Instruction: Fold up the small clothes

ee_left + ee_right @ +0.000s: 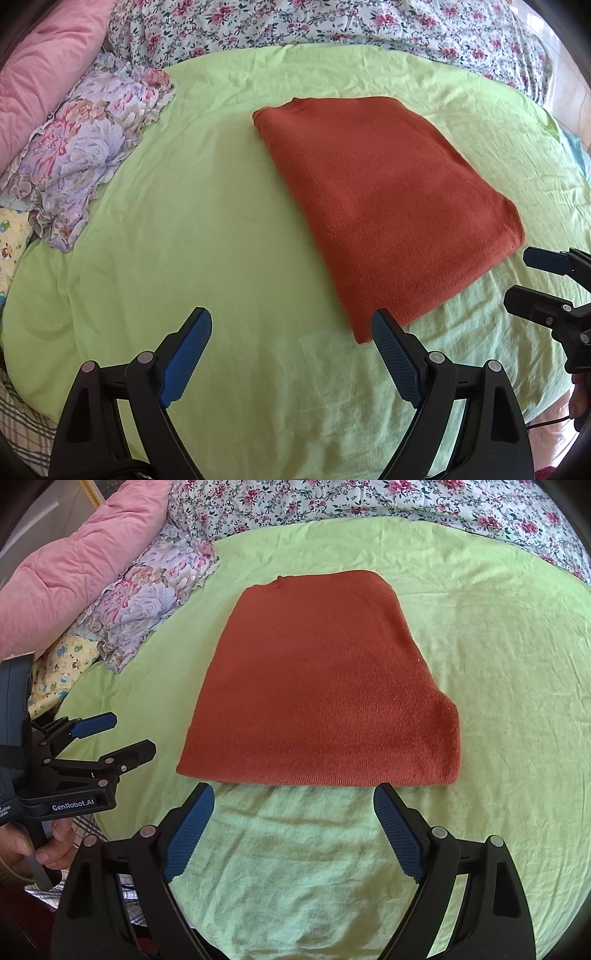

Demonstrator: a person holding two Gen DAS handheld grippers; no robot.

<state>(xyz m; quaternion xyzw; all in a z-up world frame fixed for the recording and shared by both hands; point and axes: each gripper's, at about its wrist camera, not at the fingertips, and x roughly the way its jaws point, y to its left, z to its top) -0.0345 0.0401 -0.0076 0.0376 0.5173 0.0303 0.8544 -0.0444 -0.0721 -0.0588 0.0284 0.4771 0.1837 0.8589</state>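
A rust-red knit garment (384, 199) lies folded into a flat rectangle on a light green sheet (184, 221). It also shows in the right wrist view (321, 690), squarely ahead. My left gripper (291, 325) is open and empty, just short of the garment's near left corner. My right gripper (293, 797) is open and empty, its fingertips at the garment's near edge. The right gripper also shows in the left wrist view (517, 280), and the left gripper in the right wrist view (133, 734), both open.
A pink quilt (74, 565), a purple floral cloth (147, 594) and a yellow printed cloth (62, 668) lie at the left. A white floral bedspread (369, 502) runs along the back. The sheet's edge drops off near me.
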